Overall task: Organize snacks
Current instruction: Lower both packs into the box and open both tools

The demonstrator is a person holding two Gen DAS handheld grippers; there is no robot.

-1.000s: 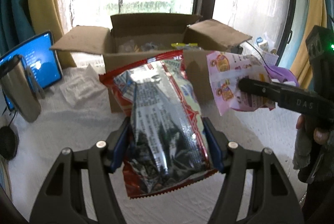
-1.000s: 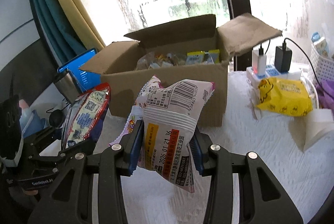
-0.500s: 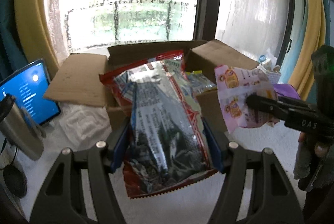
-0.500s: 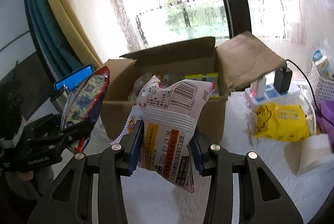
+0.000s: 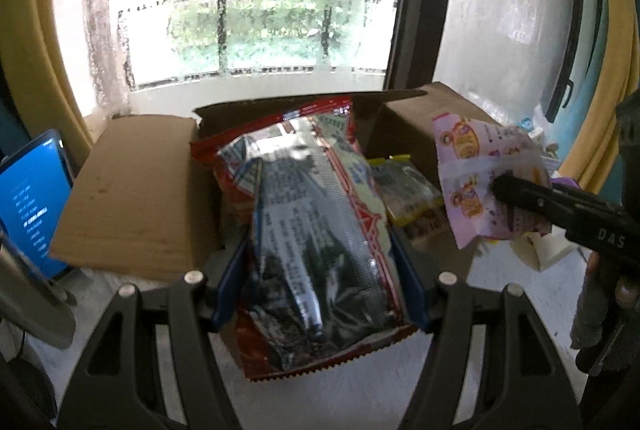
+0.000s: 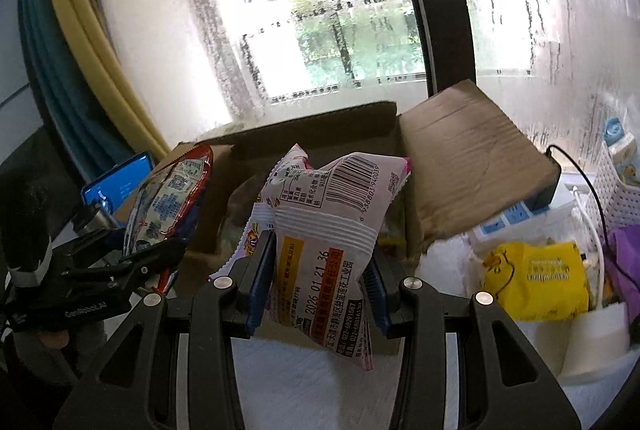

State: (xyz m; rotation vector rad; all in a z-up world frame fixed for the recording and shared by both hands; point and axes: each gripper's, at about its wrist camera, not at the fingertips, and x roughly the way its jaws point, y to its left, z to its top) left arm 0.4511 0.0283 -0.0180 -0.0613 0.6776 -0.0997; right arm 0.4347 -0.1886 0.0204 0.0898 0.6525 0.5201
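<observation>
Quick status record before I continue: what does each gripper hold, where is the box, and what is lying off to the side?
left gripper: jaws shut on red snack bag, held in front of the box opening
right gripper: jaws shut on pink snack packet, barcode side facing the camera
cardboard box: open, flaps out, snack packets already inside
yellow packet: lying on the white table cover, right of the box
blue-screen tablet: standing left of the box
white basket: far right
</observation>
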